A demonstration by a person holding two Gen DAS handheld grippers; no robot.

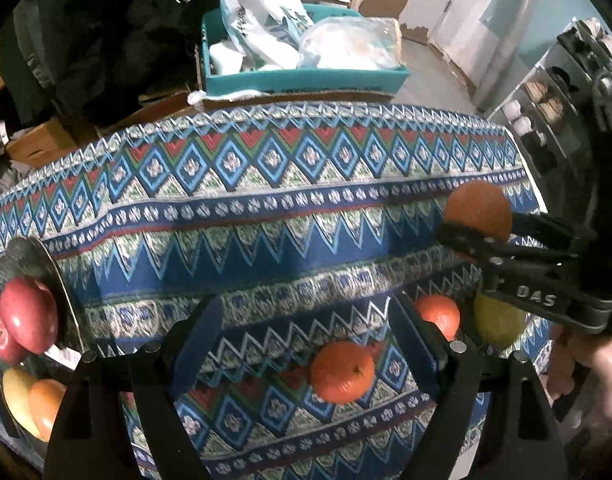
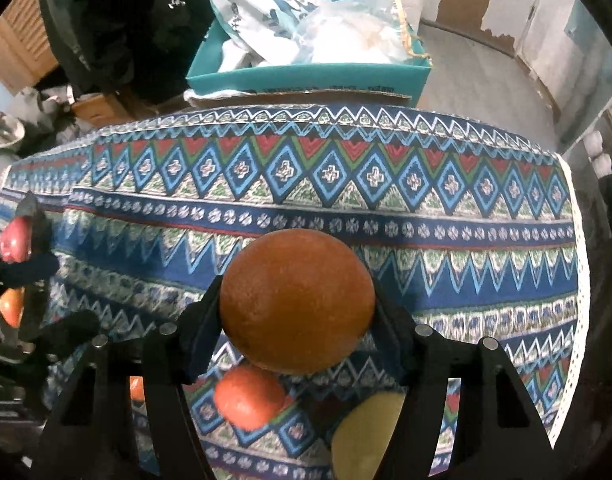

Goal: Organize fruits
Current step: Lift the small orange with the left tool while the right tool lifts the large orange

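My right gripper (image 2: 297,304) is shut on a large orange (image 2: 298,300) and holds it above the patterned cloth (image 2: 345,208). The left wrist view shows that orange (image 1: 475,208) at the right, held in the black fingers. My left gripper (image 1: 304,320) stands open over the cloth, with nothing between its pads. A small tangerine (image 1: 341,372) lies on the cloth below its fingers. A second tangerine (image 1: 437,316) and a yellow-green fruit (image 1: 497,320) lie to the right. Under the held orange I see a tangerine (image 2: 250,396) and the yellow fruit (image 2: 365,436).
At the left edge, a plate (image 1: 62,292) holds red apples (image 1: 26,316), a yellow fruit (image 1: 16,396) and an orange one (image 1: 46,404). A teal box (image 1: 306,76) with bags stands beyond the table's far edge. A hand (image 1: 585,372) grips the right tool.
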